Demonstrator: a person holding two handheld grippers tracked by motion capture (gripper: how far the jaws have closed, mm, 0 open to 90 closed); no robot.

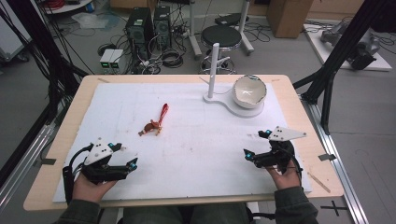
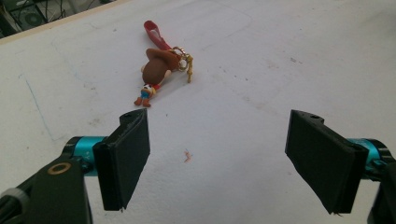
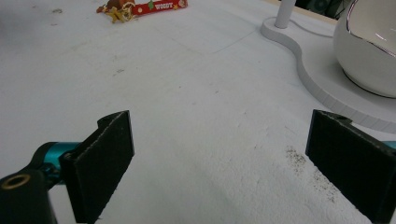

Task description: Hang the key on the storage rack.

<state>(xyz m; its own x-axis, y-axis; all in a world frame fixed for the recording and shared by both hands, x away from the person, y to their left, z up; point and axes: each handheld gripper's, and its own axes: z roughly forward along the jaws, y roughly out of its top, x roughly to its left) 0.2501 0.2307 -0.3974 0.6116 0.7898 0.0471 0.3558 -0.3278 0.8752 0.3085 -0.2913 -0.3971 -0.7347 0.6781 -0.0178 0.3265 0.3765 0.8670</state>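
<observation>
High view: one keychain (image 1: 154, 123), a brown figure on a flat red strap with a gold ring, lies at eleven o'clock on the white mat (image 1: 196, 154). Two grippers, left gripper (image 1: 127, 157) and right gripper (image 1: 257, 143), wide apart, hold nothing. One glossy round bowl (image 1: 249, 92) sits at one o'clock.

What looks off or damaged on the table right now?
The white bowl on the white stand has an uneven, jagged-looking rim, possibly chipped. The keychain figure lies on its side on the white mat, red strap stretched out. Nothing is spilled.
</observation>
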